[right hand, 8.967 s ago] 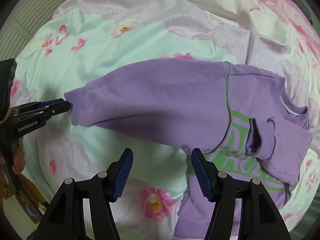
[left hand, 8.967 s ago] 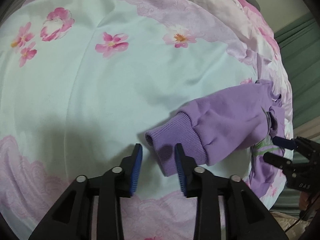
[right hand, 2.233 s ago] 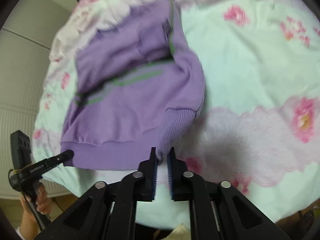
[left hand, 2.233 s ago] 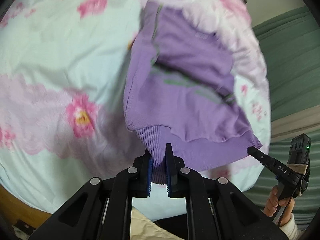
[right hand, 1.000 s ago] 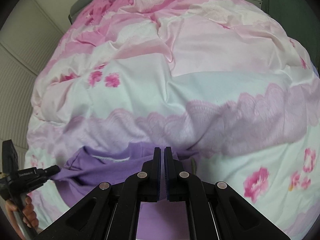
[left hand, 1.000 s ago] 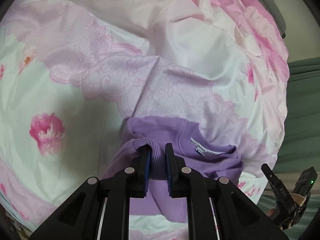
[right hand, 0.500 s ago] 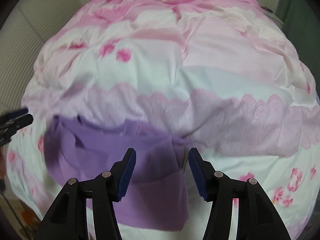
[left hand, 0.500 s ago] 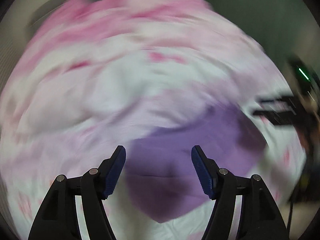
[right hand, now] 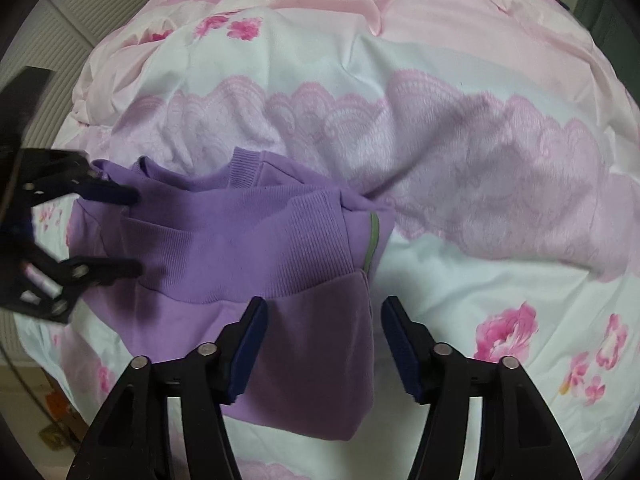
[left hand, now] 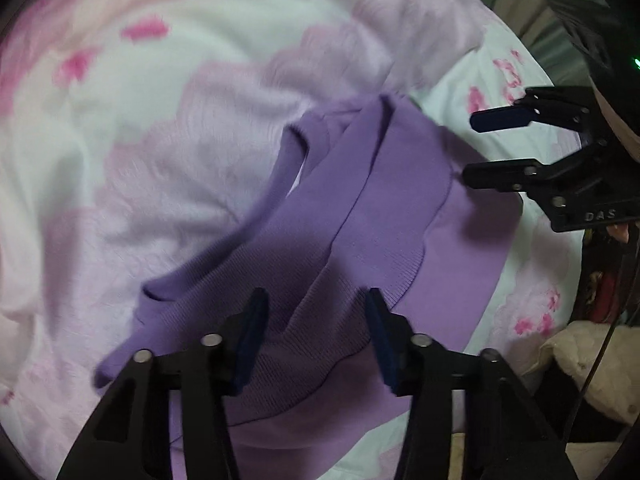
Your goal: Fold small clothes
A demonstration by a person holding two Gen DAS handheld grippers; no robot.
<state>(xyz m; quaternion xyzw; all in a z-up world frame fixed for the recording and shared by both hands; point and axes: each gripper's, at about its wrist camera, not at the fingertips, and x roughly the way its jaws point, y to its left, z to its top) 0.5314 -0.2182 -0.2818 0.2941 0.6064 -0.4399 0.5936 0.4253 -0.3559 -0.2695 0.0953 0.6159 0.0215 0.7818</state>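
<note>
A small purple sweatshirt [left hand: 384, 216] lies folded over on itself on the flowered bed cover; its ribbed hem band [right hand: 240, 248] lies across the middle of the pile. My left gripper [left hand: 316, 312] is open and empty just above the near part of the sweatshirt. My right gripper [right hand: 324, 320] is open and empty over the sweatshirt's lower right corner. The right gripper also shows in the left wrist view [left hand: 476, 148], open, at the sweatshirt's far edge. The left gripper shows in the right wrist view [right hand: 134, 232], open, at the sweatshirt's left side.
The bed cover [right hand: 460, 128] is pale with pink flowers and lace bands, rumpled toward the far side. The bed's edge is near at the lower left of the right wrist view [right hand: 60, 384]. A beige bundle [left hand: 592, 364] lies off the bed at the right.
Both grippers carried the sweatshirt's hem up toward the collar, then opened and let go. The sweatshirt now lies folded in half; both grippers have drawn back a little.
</note>
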